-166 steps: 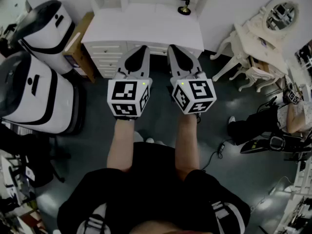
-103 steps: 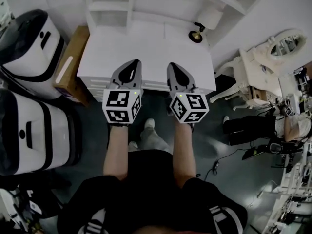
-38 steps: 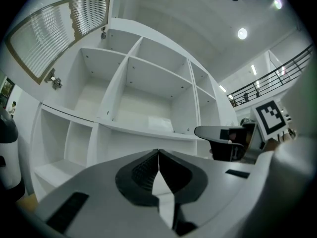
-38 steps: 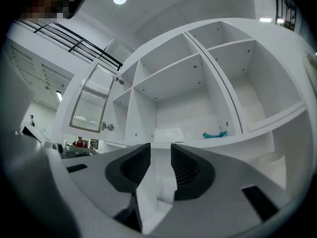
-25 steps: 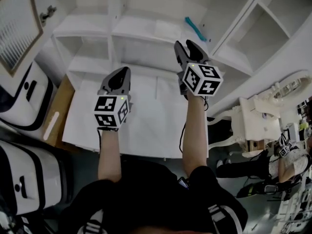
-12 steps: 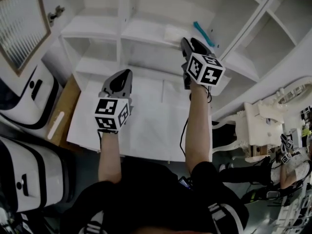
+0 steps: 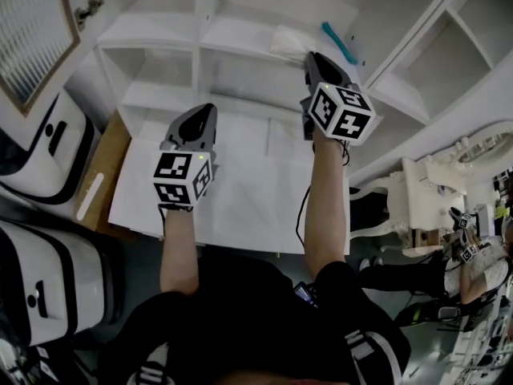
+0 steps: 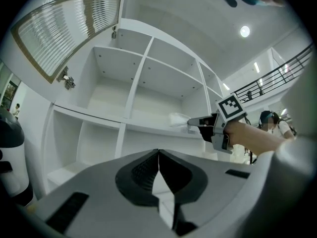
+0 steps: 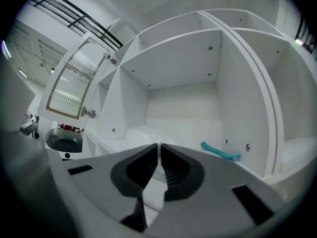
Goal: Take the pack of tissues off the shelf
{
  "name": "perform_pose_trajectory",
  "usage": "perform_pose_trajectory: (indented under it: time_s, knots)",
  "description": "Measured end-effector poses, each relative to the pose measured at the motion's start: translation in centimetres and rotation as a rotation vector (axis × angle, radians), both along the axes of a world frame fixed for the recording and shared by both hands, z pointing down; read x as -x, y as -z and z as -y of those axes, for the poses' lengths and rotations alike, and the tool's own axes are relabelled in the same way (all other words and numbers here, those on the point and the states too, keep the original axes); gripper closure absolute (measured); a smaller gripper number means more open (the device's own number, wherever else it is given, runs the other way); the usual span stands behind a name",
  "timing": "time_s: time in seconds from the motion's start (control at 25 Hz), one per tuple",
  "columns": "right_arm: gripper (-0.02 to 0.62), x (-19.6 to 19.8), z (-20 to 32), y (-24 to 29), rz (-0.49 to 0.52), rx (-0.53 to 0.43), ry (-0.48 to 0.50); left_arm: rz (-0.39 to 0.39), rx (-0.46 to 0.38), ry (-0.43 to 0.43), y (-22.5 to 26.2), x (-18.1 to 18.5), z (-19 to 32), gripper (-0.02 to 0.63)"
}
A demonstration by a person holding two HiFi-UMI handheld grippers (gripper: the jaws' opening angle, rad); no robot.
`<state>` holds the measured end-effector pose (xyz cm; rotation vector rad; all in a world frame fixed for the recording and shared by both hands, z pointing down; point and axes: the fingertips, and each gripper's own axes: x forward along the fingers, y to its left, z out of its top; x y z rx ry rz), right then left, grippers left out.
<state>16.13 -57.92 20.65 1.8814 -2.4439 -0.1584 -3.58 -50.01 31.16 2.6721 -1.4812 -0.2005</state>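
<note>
White and crinkly, the pack of tissues (image 7: 290,42) is lying on the shelf (image 7: 232,32), where the right gripper (image 7: 313,57) I am steering is pinching its near edge, jaws having just been closing, a teal strip (image 7: 340,42) lying near, while my left gripper (image 7: 208,109) is hovering lower, jaws together, empty.
</note>
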Motion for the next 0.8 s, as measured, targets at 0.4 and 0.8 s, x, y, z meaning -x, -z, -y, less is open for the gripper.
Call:
perform_pose_trajectory:
  time_s: [0.4, 0.8]
  knots:
    - [0.569, 1.8, -8.1, 1.2, -0.003, -0.203, 0.094, 0.004, 0.04, -0.047, -1.9, -2.3, -0.7, 0.595]
    - [0.571, 0.0, -11.5, -7.0, 0.128, -0.089, 0.094, 0.028, 0.129, -0.1, -5.4, -4.5, -1.8, 0.595]
